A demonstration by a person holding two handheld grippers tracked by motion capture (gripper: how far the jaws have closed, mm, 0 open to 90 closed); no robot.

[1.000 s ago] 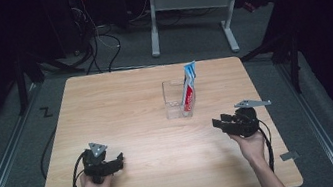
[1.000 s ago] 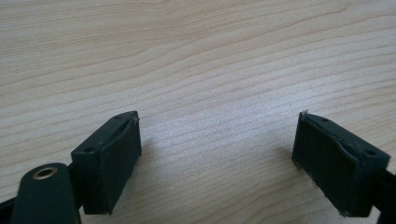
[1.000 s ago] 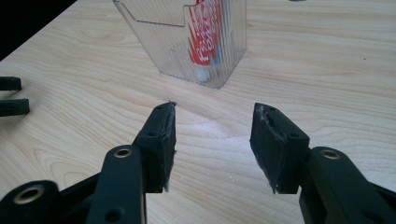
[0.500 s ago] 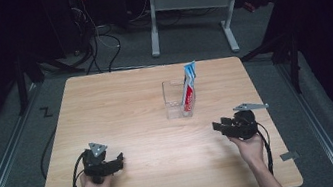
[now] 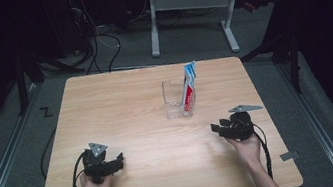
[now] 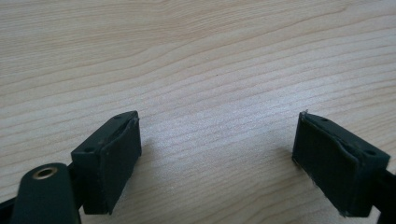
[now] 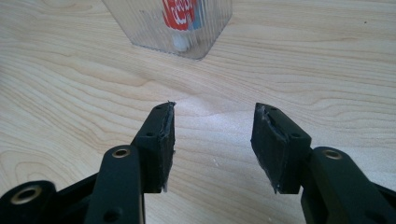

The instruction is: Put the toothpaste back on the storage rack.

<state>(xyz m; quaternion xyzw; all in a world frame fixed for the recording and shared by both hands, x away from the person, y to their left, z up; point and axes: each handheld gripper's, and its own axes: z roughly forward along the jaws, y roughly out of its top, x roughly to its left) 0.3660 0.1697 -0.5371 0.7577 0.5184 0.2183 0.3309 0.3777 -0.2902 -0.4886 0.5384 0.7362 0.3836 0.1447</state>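
Observation:
A clear plastic holder stands on the wooden table, right of its middle, with a red, white and blue toothpaste tube upright in it. My left gripper rests near the front left edge, open, nothing between its jaws. My right gripper sits at the front right, open and empty, pointing toward the holder, which holds the tube a short way ahead.
A white-legged desk stands beyond the table's far edge, with cables on the grey floor. Metal rails run along both sides of the table. Bare wood lies between the two grippers.
My right gripper has drawn back a little toward the front edge and lowered. The left gripper has not moved.

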